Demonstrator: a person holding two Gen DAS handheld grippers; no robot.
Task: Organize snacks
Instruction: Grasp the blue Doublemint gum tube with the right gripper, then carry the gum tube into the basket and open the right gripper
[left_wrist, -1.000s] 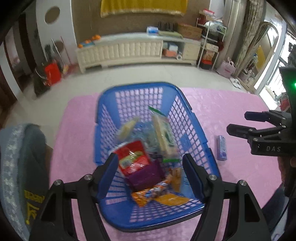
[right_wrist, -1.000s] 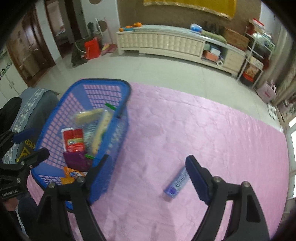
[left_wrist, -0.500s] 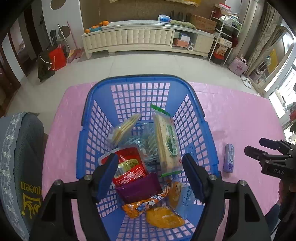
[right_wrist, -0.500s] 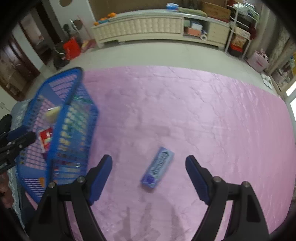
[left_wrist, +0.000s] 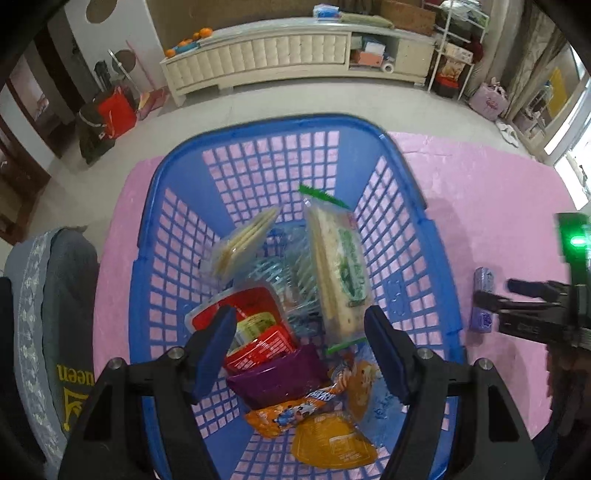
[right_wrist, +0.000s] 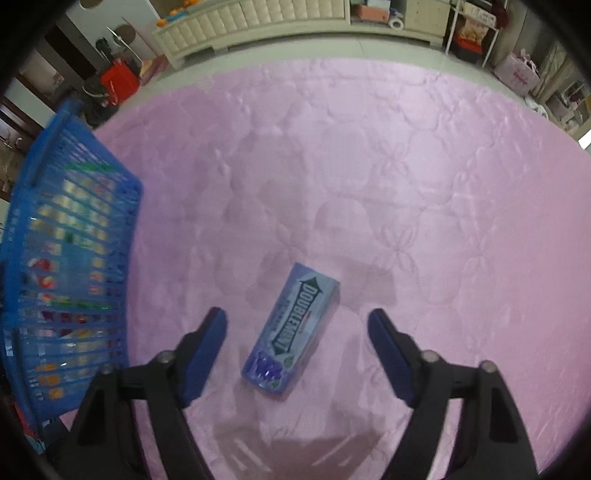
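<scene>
The pink quilted tablecloth (right_wrist: 369, 177) is the largest thing in both views, and most of it is bare beyond and to the right of the blue plastic basket (left_wrist: 402, 184), right out to its far edge where the floor begins. That basket stands near the cloth's left edge, its lattice walls rising all round a heap of snack packets: a tall green-and-white cracker pack (left_wrist: 340, 266) leans against the right wall, a pale wafer pack (left_wrist: 243, 240) leans at the left, and a red packet (left_wrist: 243, 317), a purple pouch (left_wrist: 277, 376) and orange packets (left_wrist: 332, 439) lie toward the near wall. The left gripper (left_wrist: 299, 350) hangs over the basket's near half, its jaws wide apart with nothing between them. To the right of the basket, well clear of its wall, a blue Doublemint gum pack (right_wrist: 291, 332) lies flat on the cloth with open cloth on every side. The right gripper (right_wrist: 295, 350) points steeply down over it; its jaws have just been closing, yet both blue pads (right_wrist: 205, 350) stand apart from the pack's long sides, which lies between them untouched.
</scene>
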